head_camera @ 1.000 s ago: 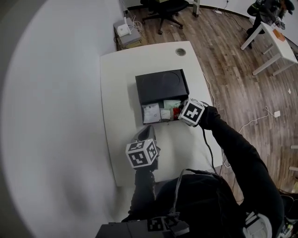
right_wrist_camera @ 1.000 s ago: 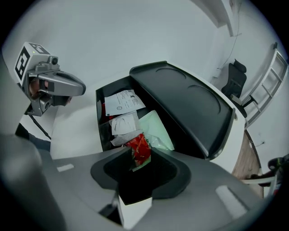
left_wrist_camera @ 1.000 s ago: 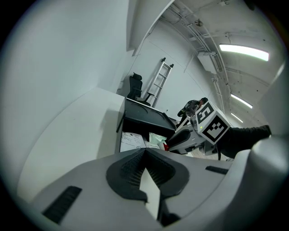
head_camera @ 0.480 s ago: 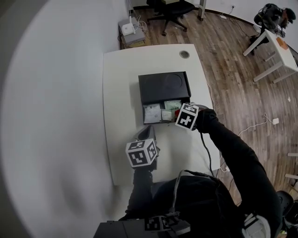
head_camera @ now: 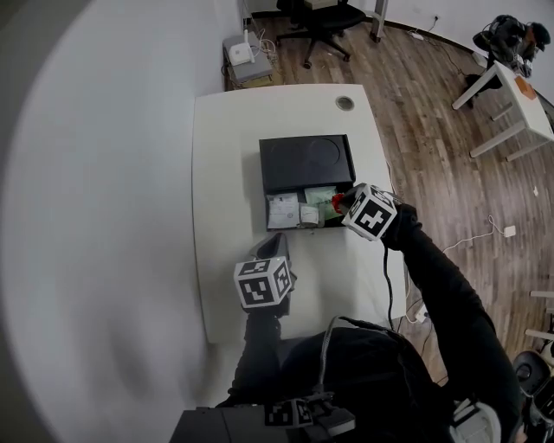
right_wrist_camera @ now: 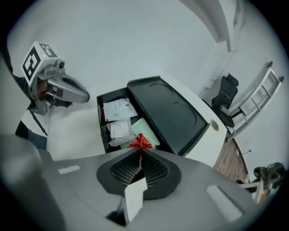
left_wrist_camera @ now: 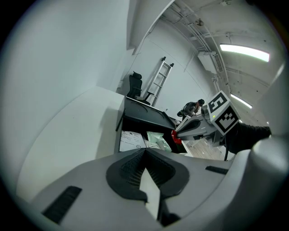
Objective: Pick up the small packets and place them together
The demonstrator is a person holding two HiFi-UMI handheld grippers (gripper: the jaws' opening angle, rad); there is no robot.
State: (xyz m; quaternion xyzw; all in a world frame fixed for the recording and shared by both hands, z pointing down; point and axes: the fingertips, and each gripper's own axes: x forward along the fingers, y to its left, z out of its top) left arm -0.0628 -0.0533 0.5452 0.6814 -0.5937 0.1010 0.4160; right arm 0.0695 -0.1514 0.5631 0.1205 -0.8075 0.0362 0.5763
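Note:
A black box [head_camera: 305, 163] stands on the white table [head_camera: 223, 173], its open front compartment holding a white packet [head_camera: 281, 210], a small white packet [head_camera: 309, 215] and a green packet [head_camera: 320, 195]. My right gripper [head_camera: 340, 203] hovers over the compartment's right end, pointing steeply down. Its jaws have just been closing and are shut on a red packet [right_wrist_camera: 141, 141], which also shows as a red spot [left_wrist_camera: 174, 135] from the left gripper view. My left gripper [head_camera: 270, 249] rests nearer the table's front edge, shut with nothing between its fingers [left_wrist_camera: 145, 152].
The table has a round cable hole [head_camera: 344, 103] at its far end. An office chair [head_camera: 316, 17] and a small white unit [head_camera: 241, 54] stand on the wood floor beyond. Another white table [head_camera: 519, 78] is at the far right.
The right gripper has closed on the red packet and lifted it out of the compartment, drifting a little to the right. The left gripper has stayed put.

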